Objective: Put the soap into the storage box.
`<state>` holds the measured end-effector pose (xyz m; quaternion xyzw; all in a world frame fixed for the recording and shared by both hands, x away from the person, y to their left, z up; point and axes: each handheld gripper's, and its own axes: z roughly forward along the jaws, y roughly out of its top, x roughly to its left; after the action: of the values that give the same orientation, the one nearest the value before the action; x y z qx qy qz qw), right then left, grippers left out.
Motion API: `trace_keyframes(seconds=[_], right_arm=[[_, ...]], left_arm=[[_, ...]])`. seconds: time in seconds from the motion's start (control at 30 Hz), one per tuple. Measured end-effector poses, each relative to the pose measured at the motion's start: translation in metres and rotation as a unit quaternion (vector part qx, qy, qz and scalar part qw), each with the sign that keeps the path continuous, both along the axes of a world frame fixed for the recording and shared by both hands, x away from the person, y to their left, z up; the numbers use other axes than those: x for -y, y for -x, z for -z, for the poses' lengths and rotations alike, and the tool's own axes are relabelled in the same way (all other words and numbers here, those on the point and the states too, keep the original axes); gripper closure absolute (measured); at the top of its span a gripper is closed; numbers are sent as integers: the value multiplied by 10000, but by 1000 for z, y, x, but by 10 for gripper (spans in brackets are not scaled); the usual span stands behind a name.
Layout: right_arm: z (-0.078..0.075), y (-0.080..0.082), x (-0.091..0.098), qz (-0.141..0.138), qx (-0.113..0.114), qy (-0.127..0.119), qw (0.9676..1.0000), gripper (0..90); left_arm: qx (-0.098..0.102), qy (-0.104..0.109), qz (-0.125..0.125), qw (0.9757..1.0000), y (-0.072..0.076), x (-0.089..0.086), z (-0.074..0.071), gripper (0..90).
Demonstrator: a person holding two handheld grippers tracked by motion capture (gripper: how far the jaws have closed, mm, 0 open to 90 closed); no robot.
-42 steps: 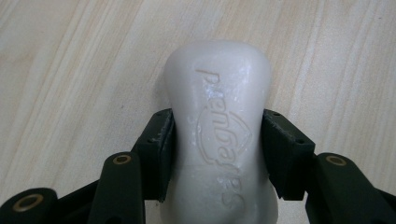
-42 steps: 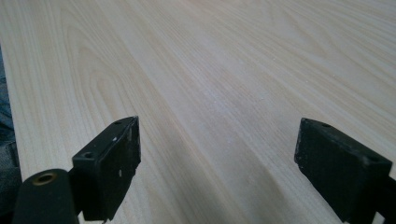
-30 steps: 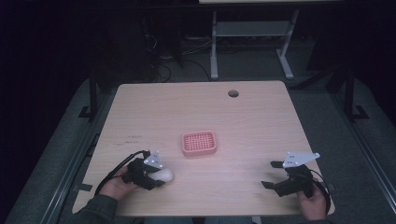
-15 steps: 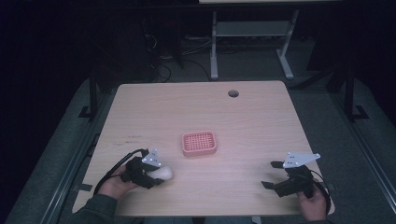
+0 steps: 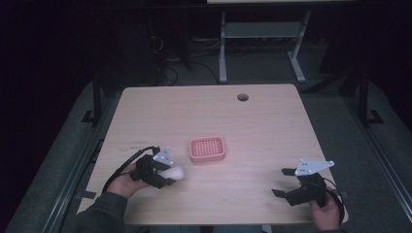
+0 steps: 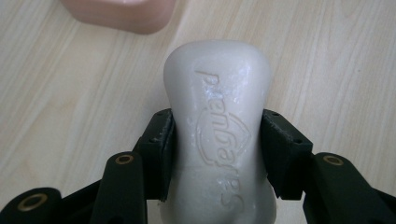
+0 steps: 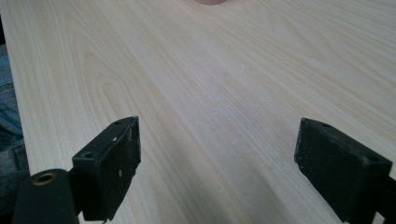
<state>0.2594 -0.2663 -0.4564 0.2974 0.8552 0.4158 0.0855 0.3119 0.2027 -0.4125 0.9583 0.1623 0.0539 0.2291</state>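
My left gripper (image 6: 217, 154) is clamped on the bar of soap (image 6: 218, 126), pads pressing both long sides, the bar's front end sticking out past the jaws. Soap's long axis runs straight along the gripper. In the high view the left gripper (image 5: 165, 175) sits at the near left of the table (image 5: 272, 126) with the soap (image 5: 174, 172) white at its tip, pointing right and a bit away from me. Can't tell if the bar is off the wood, lighting is dim; looks slightly lifted.

My right gripper (image 7: 217, 158) has jaws wide apart, nothing between them, bare wood underneath. High view has it (image 5: 286, 183) at the near right, well apart from the soap.

Farther in, the pink soap dish (image 5: 207, 149) sits mid-table, ahead and right of the soap, near it but not touching. Left hand is clearly nearer the dish. In the left gripper view its edge (image 6: 119, 14) shows up and left of the bar, so the bar needs a short forward carry, I'd judge.
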Motion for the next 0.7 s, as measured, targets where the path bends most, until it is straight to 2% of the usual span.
trace_keyframes(seconds=[0.07, 0.17, 0.7], right_arm=[[0, 0, 0, 1, -8, -3, 10000, 141], [-1, 1, 0, -9, 18, -41, 10000, 142], [-1, 1, -3, -110, 3, -53, 9999, 142]], left_arm=[[-18, -6, 12, 10000, -1, 2, -1, 492], [-51, -146, 70, 9999, -4, 9, -4, 492], [-104, -147, 166, 9997, -22, 26, -11, 492]])
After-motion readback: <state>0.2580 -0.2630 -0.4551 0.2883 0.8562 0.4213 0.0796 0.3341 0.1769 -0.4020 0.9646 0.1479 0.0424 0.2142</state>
